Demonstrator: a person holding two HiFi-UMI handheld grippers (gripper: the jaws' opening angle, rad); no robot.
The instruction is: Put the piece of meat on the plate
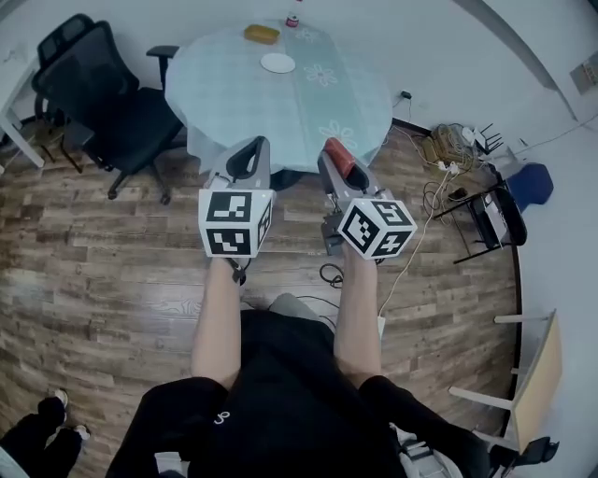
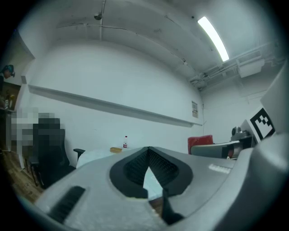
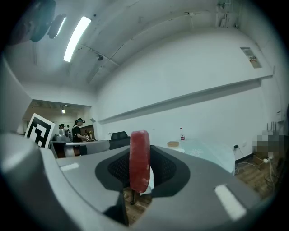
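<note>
The red piece of meat stands on edge between the jaws of my right gripper, which is shut on it; in the right gripper view the meat rises above the right gripper's jaw tips. My left gripper is held beside it, shut with nothing in it; its tips meet in the left gripper view. The white plate lies on the far half of the round table, well ahead of both grippers. Both are over the wooden floor, short of the table's near edge.
A tan block and a small bottle sit beyond the plate. Black office chairs stand left of the table. Cables, a black rack and a blue object lie right. Another person's feet show bottom left.
</note>
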